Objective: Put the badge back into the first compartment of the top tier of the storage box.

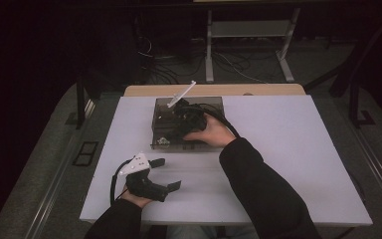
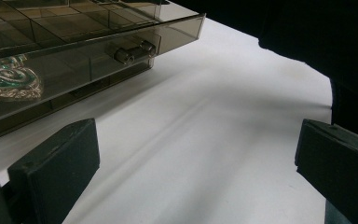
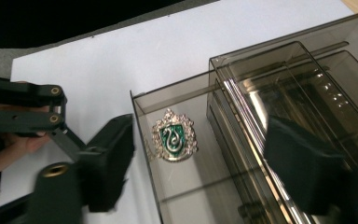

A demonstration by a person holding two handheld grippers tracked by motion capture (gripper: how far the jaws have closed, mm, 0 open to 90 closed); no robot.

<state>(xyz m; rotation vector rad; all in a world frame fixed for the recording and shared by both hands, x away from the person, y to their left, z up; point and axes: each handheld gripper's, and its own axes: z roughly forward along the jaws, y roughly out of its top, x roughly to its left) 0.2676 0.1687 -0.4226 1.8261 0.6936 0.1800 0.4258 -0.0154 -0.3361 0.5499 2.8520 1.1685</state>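
A smoky see-through box point(image 1: 164, 119) stands at the table's middle back, with a shallow drawer point(image 3: 144, 121) slid out of it. A green and silver crest badge point(image 3: 173, 135) lies in the drawer and is also the badge point(image 2: 9, 84) at the left of the left gripper view. Two small metal knobs point(image 2: 135, 50) sit on the drawer front. My right gripper point(image 1: 184, 119) hovers over the box, open; the right gripper point(image 3: 205, 168) has one jaw beside the drawer wall and one above the box top. My left gripper point(image 1: 166, 174) rests near the table's front left, and this left gripper point(image 2: 198, 172) is wide open with nothing between its jaws.
The white table top point(image 1: 288, 149) has bare room to the right of the box and in front of it. The right forearm in a dark sleeve point(image 1: 263, 189) crosses the front middle. Table legs and cables point(image 1: 229, 59) lie on the floor beyond the far edge.
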